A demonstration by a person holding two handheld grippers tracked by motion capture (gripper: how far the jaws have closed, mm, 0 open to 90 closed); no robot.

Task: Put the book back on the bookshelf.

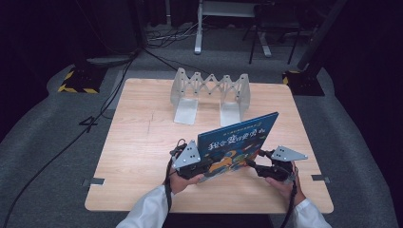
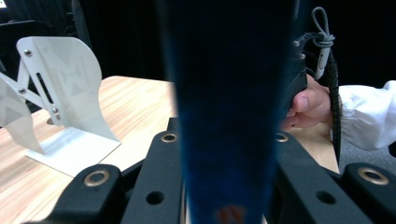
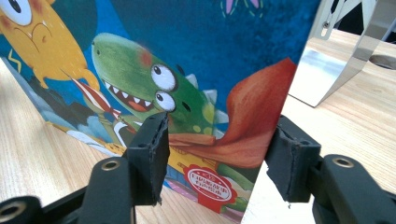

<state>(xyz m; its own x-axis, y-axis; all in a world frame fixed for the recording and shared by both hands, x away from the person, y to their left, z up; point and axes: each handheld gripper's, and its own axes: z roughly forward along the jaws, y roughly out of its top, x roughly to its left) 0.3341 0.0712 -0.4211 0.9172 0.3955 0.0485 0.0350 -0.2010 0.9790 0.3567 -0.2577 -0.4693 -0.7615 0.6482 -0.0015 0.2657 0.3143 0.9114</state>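
Note:
A blue picture book (image 1: 237,137) with cartoon monsters on its cover stands tilted on its lower edge near the front of the wooden table (image 1: 133,142). My left gripper (image 1: 202,164) is shut on the book's left end, and in the left gripper view the dark blue cover (image 2: 229,116) rises between the jaws of that gripper (image 2: 224,137). My right gripper (image 1: 254,159) is at the book's right end. In the right gripper view its jaws (image 3: 219,144) stand apart with the cover's lower corner (image 3: 210,56) between them, and the pads do not press on it.
A silver metal expanding book rack (image 1: 209,90) stands at the back of the table, beyond the book, also seen as white plates (image 2: 65,93) and a shiny plate (image 3: 345,42). The right hand and white sleeve (image 2: 308,102) appear behind the book. Cables lie on the grey floor.

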